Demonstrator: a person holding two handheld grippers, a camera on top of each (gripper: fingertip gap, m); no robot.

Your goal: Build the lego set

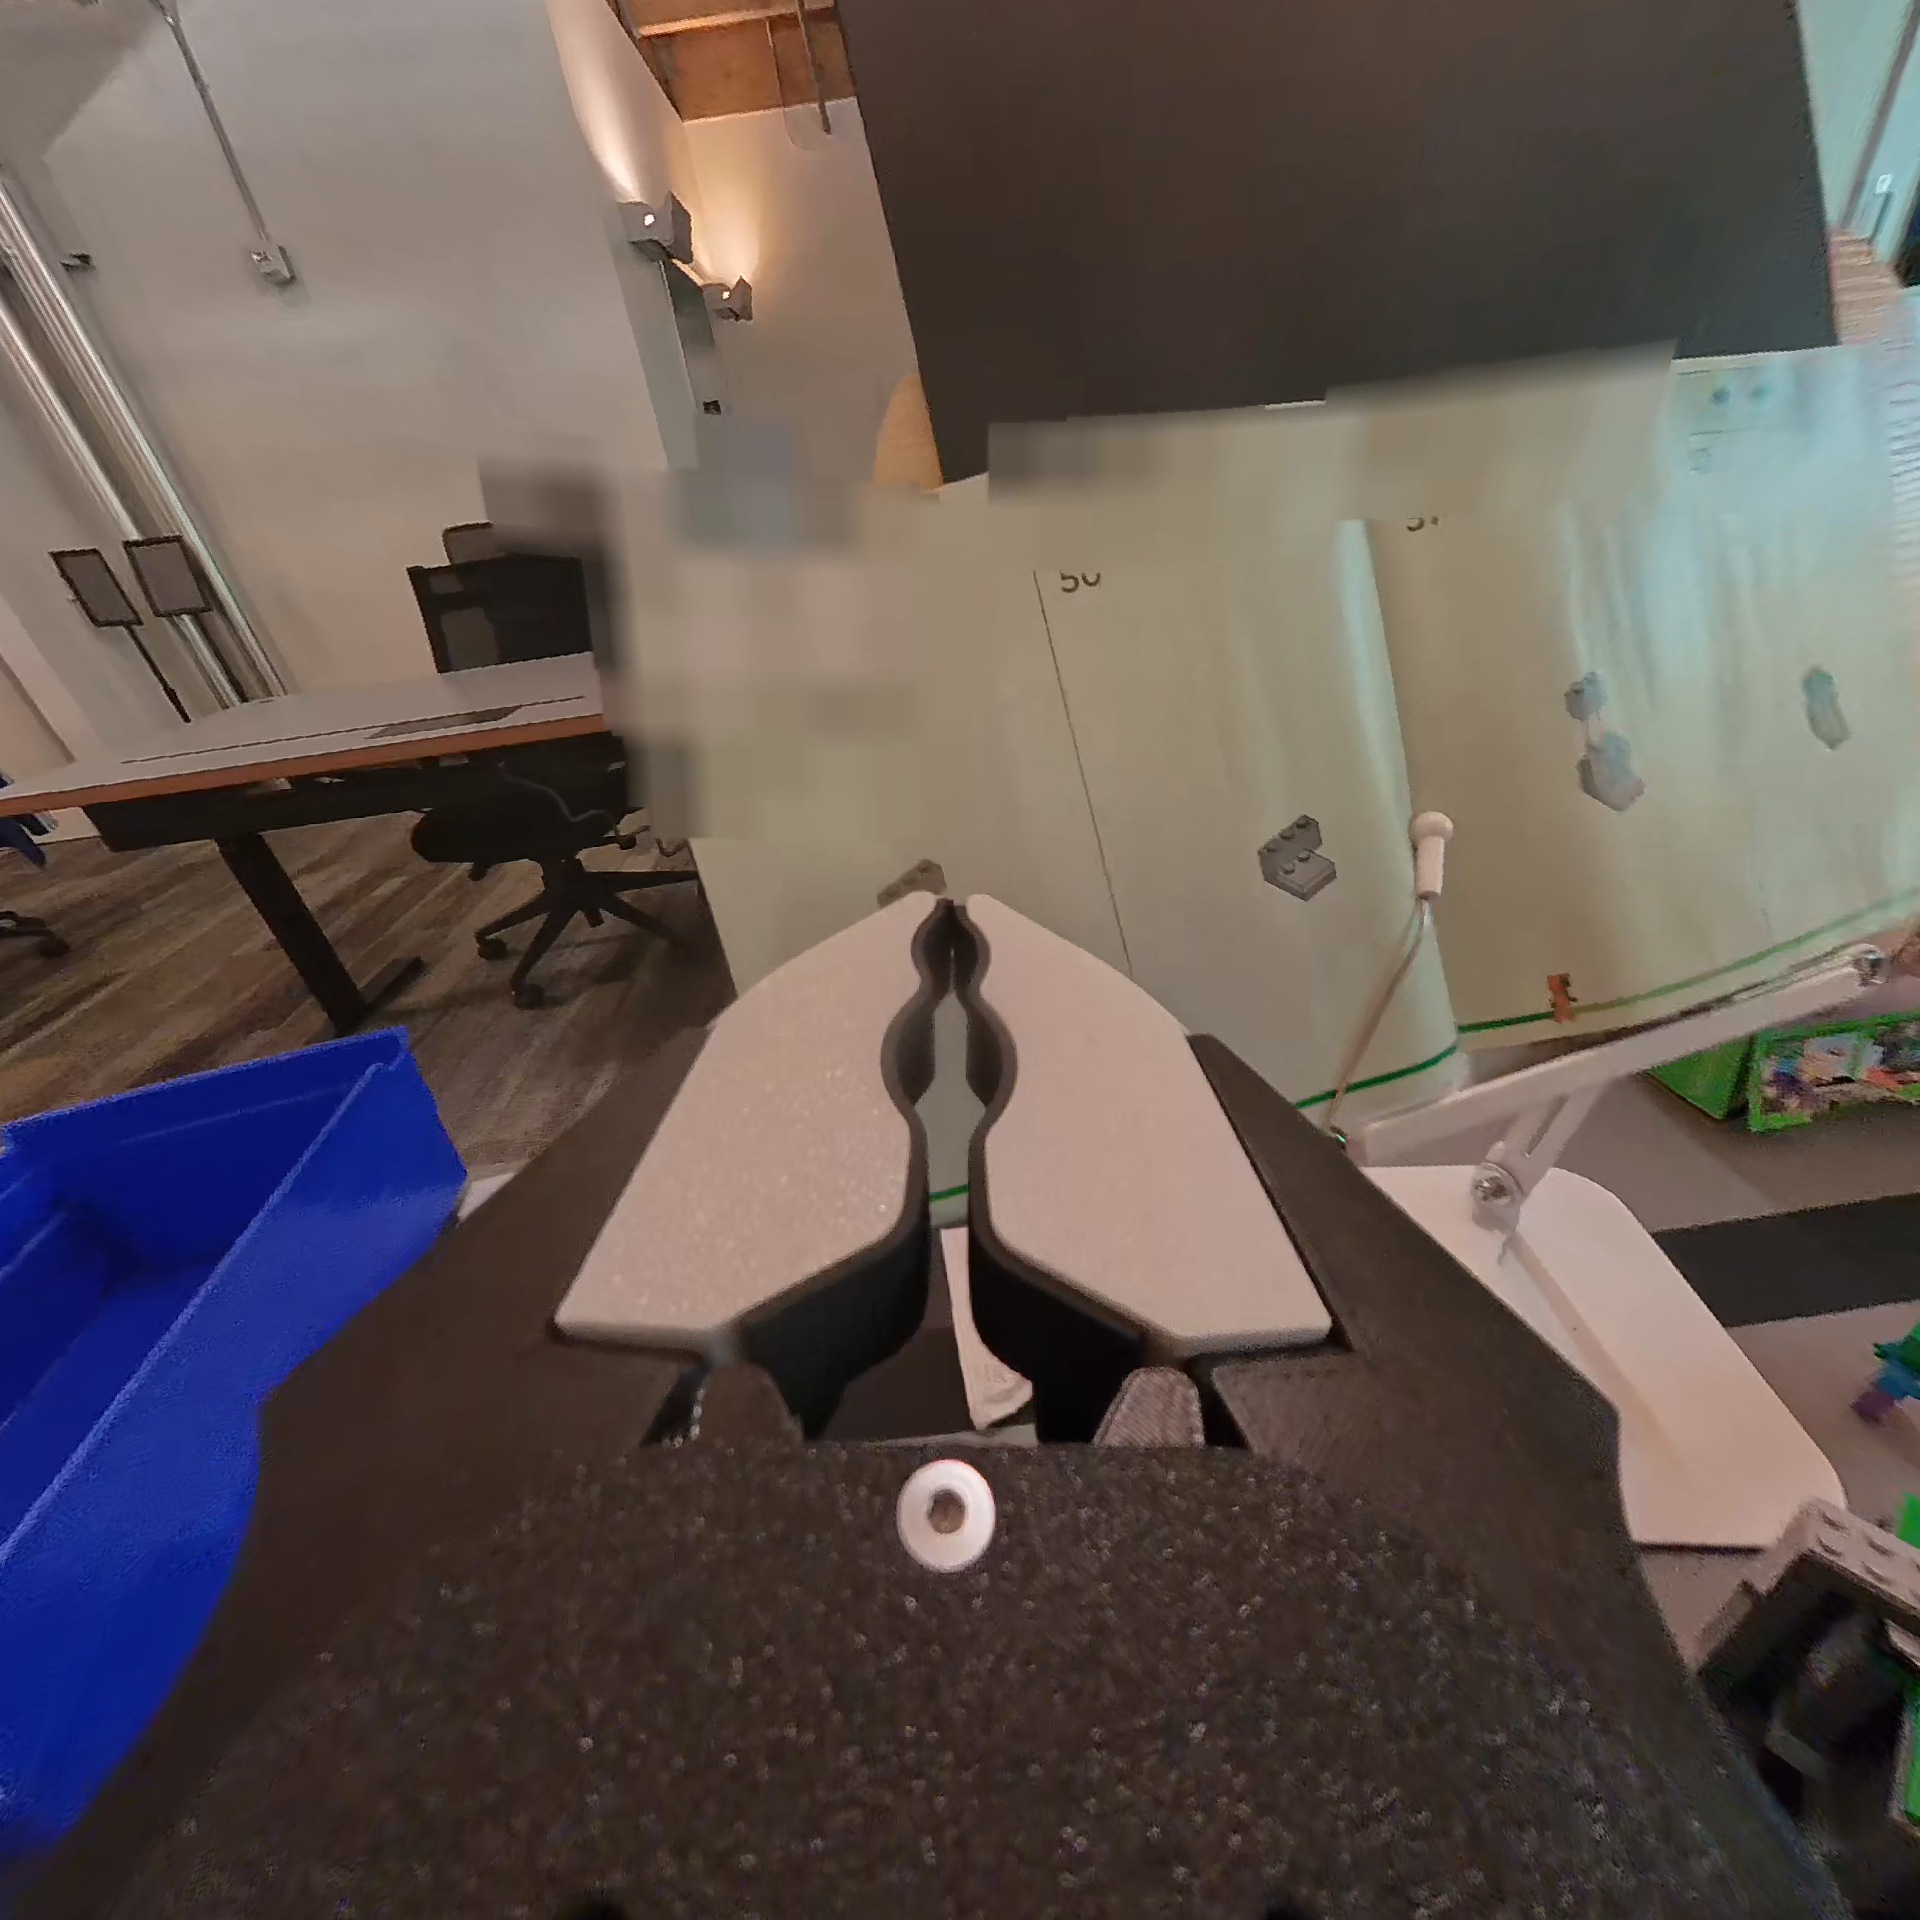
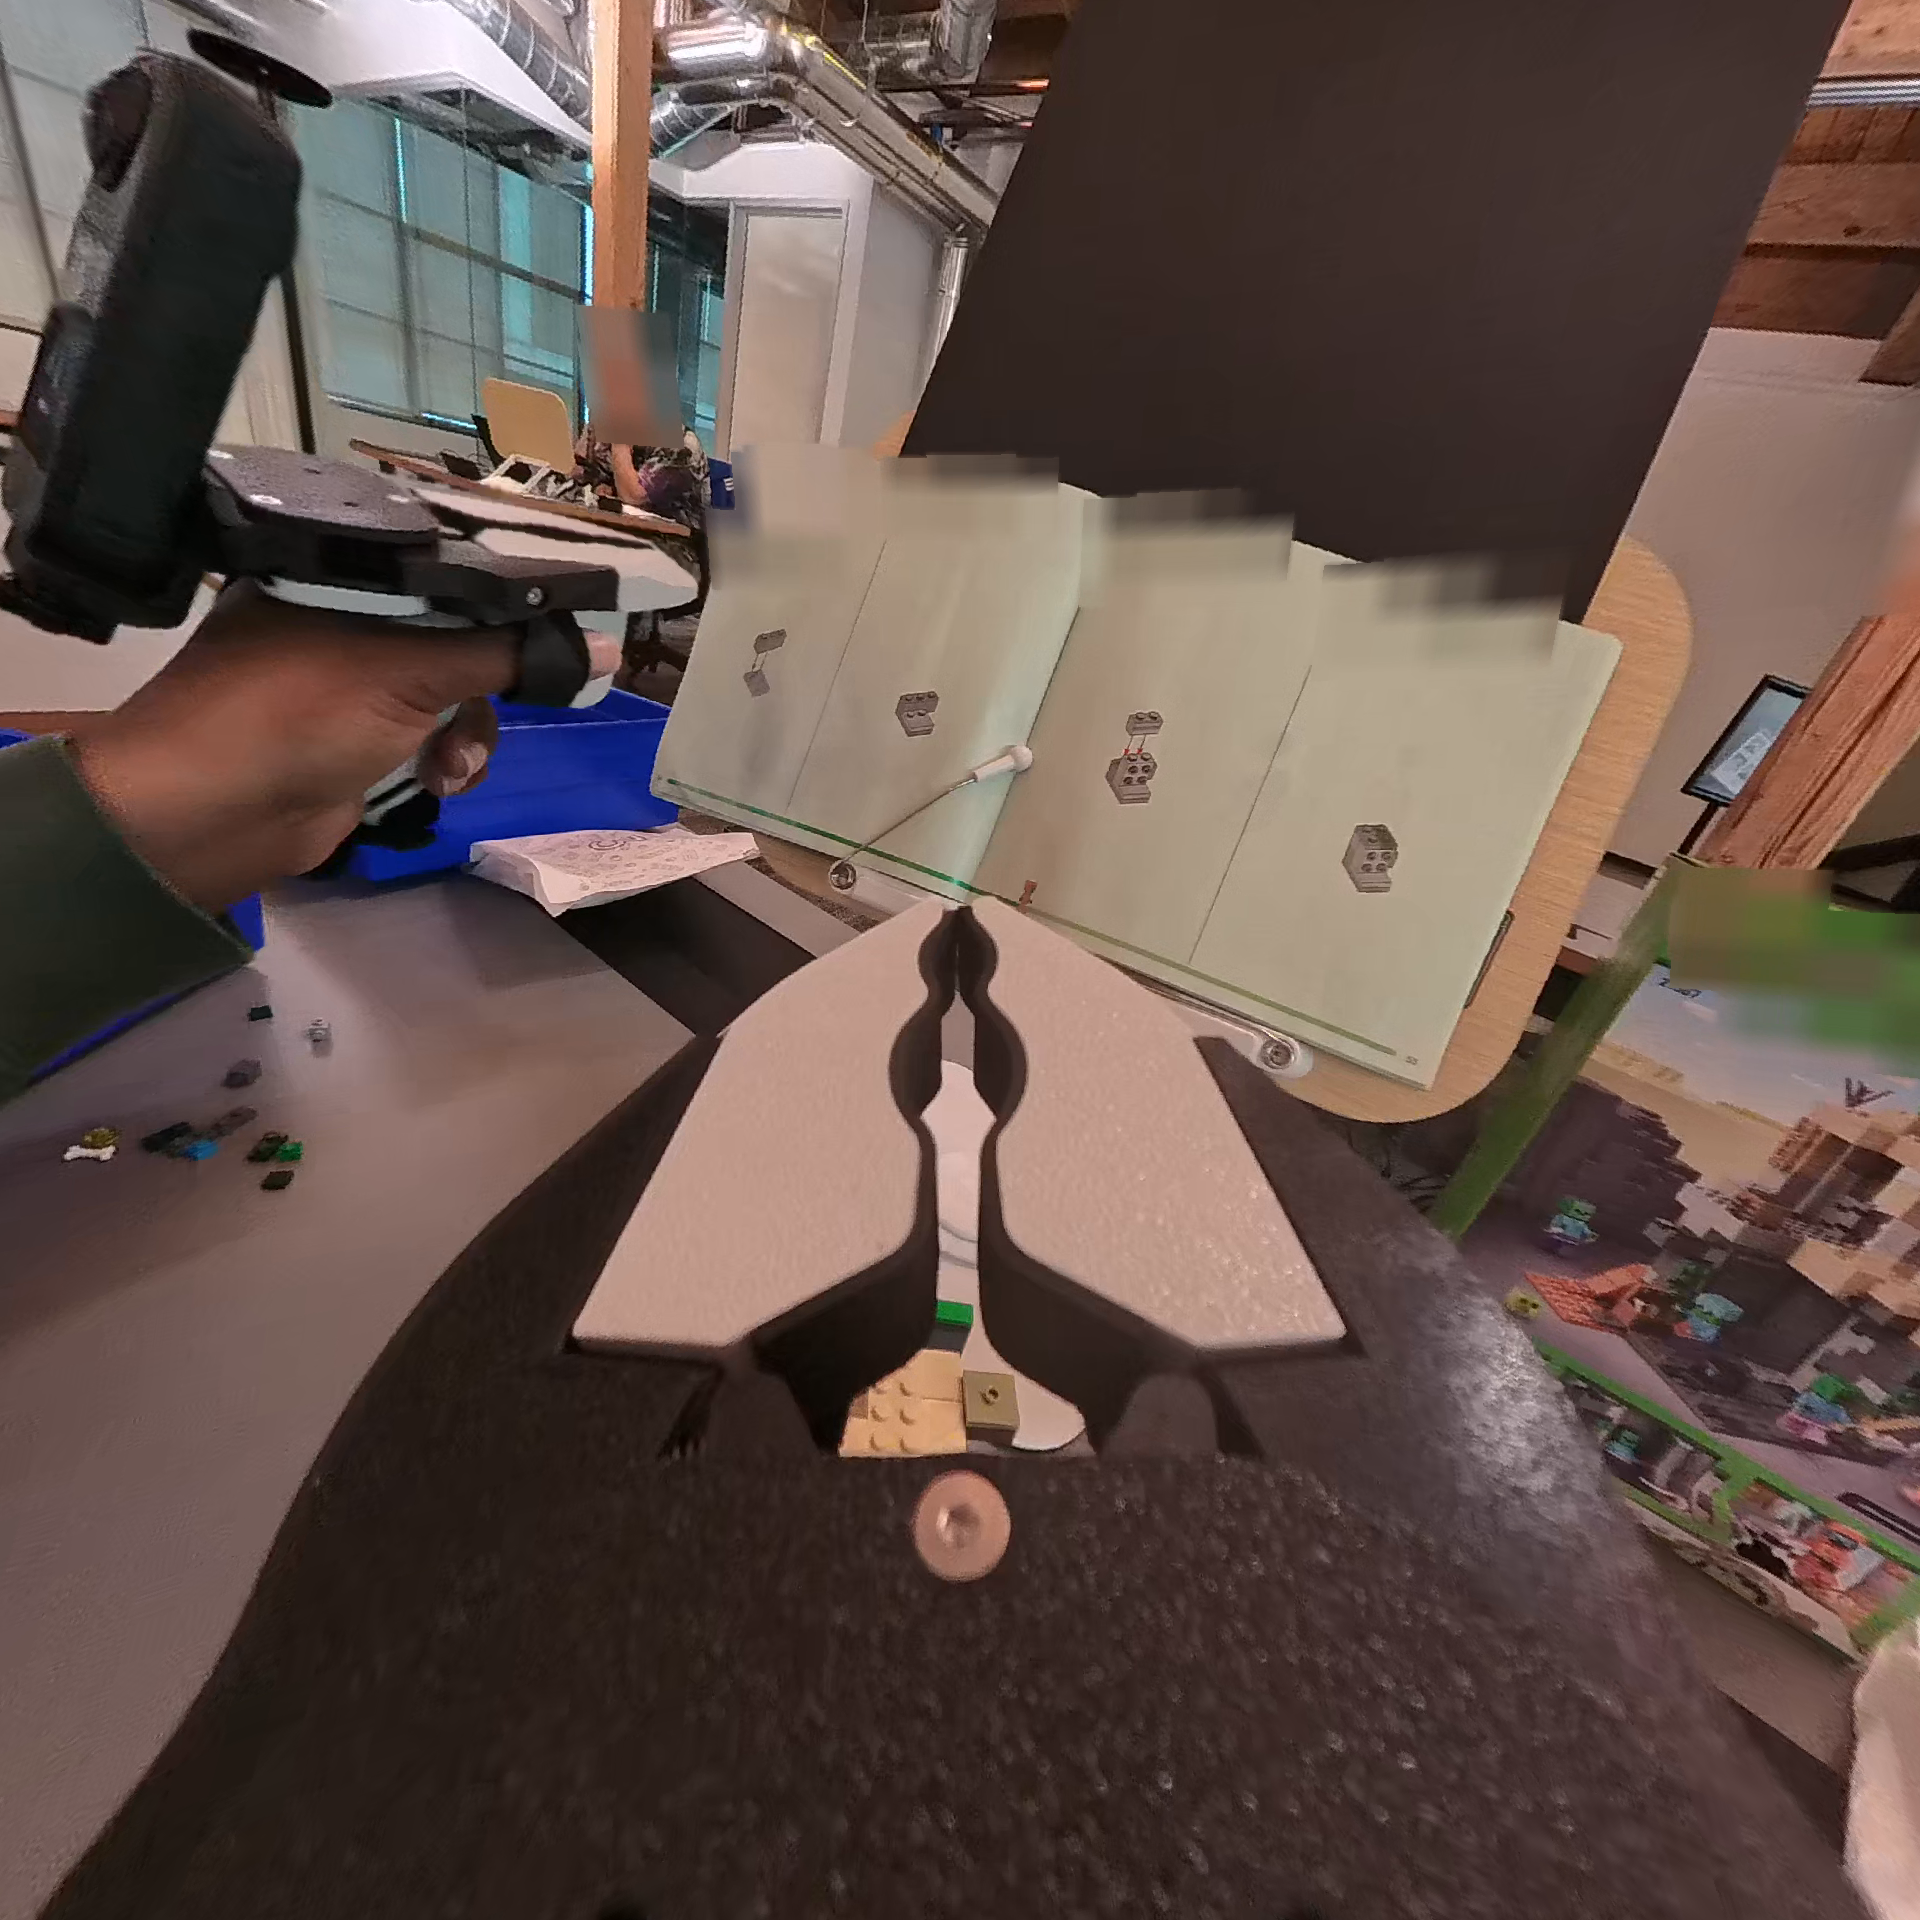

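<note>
Both of your tongs are pressed together at the tips with nothing between them. Your left gripper (image 1: 953,906) is lifted off the table and points at the open instruction booklet (image 1: 1226,727), its fingertips (image 1: 914,920) meeting in front of the lower left page. Your right gripper (image 2: 957,909) is also raised and aimed at the same booklet (image 2: 1143,769), its tips lined up with the bottom edge of the pages.

The booklet stands propped on a wooden stand (image 2: 1621,790), with a thin metal arm with a white tip (image 2: 940,795) lying across its pages.

In the right wrist view your left hand (image 2: 281,748) grips the other tool up at the left, above the grey table (image 2: 312,1299). The lego pieces are split up: a scatter of small loose bricks (image 2: 197,1138) lies on the table at the left, well apart from both grippers, and a tan brick assembly (image 2: 914,1408) shows under your right gripper, seen through the gap behind its fingers.

A blue bin (image 1: 156,1247) sits just left of your left gripper. The set's box (image 2: 1714,1330) stands at the right edge of the table. A folded paper sheet (image 2: 613,862) lies between the blue bin and the stand.
</note>
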